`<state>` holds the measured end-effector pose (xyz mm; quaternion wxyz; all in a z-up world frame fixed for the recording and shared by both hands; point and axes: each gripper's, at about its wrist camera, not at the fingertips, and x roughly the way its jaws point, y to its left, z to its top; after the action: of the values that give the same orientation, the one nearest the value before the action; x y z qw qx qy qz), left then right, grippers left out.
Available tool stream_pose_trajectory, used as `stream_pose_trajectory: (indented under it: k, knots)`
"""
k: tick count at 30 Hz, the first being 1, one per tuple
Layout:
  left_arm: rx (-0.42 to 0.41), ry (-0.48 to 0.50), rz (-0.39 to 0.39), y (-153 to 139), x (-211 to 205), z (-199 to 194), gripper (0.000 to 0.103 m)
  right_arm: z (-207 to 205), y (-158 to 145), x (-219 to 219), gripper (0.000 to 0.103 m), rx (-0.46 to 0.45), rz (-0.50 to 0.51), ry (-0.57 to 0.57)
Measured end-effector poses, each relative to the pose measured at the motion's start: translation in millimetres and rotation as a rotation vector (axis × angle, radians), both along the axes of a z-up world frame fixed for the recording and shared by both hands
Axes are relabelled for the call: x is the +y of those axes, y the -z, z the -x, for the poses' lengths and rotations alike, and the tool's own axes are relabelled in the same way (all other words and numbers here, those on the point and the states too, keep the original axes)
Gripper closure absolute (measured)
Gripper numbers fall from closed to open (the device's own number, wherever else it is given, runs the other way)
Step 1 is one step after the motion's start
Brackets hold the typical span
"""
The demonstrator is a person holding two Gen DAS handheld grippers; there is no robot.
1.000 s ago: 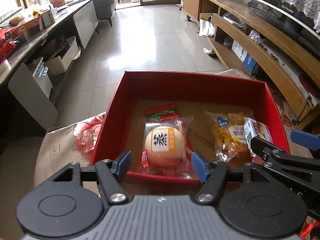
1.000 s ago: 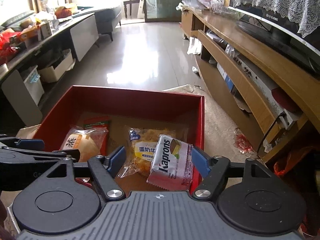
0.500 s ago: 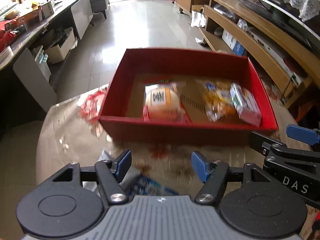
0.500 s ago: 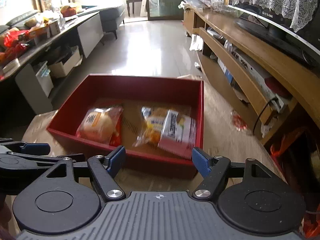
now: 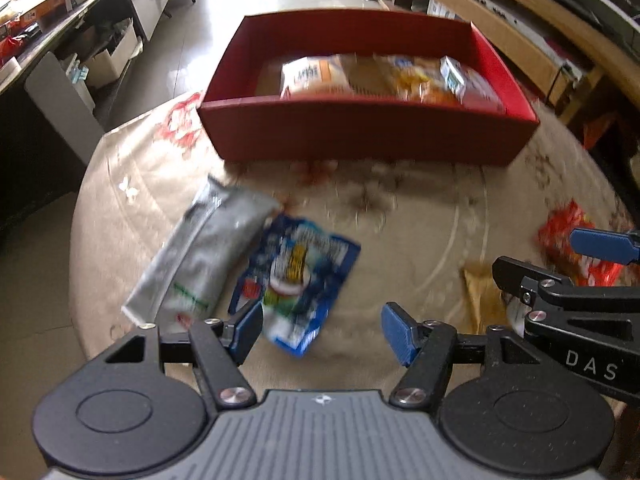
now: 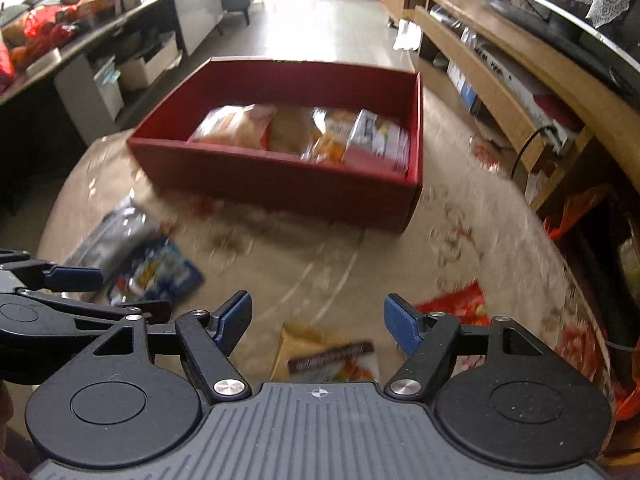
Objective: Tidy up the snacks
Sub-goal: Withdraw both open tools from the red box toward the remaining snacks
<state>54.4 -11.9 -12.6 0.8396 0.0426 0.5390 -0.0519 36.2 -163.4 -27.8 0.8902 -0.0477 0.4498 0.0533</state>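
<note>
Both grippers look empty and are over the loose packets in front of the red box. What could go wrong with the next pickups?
The blue packet overlaps the silver pouch, so the left gripper might drag or pinch both. The brown packet lies flat beside the red packet; the right gripper may slide off it.

blurred: print on the blue plastic snack packet (image 5: 294, 276) is being smeared past reading | hidden: lower end of the tan paper snack packet (image 6: 326, 354) is being covered by the right gripper's body | hidden: parts of the snacks in the red cardboard box (image 5: 360, 136) are being screened by its near wall
</note>
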Motion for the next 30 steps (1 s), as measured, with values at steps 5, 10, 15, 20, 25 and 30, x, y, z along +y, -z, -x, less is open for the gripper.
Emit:
stream_pose_trajectory:
  k: [5,10,15,20,25,30]
  knots:
    - [0.024,0.010,-0.009,6,3,11,0.039,12,7,6,0.025,0.021,0.026,-0.023]
    - [0.044,0.022,-0.019,11,3,18,0.040,19,11,8,0.026,0.038,0.036,-0.046]
    - [0.059,0.038,-0.033,15,2,23,0.041,23,14,12,0.030,0.052,0.048,-0.070]
    - [0.069,0.049,-0.041,19,2,25,0.041,24,15,15,0.030,0.058,0.053,-0.092]
    - [0.069,0.059,-0.061,22,2,28,0.041,25,18,19,0.030,0.068,0.062,-0.111]
    - [0.097,0.063,-0.048,28,6,27,0.041,24,21,22,0.030,0.080,0.065,-0.129]
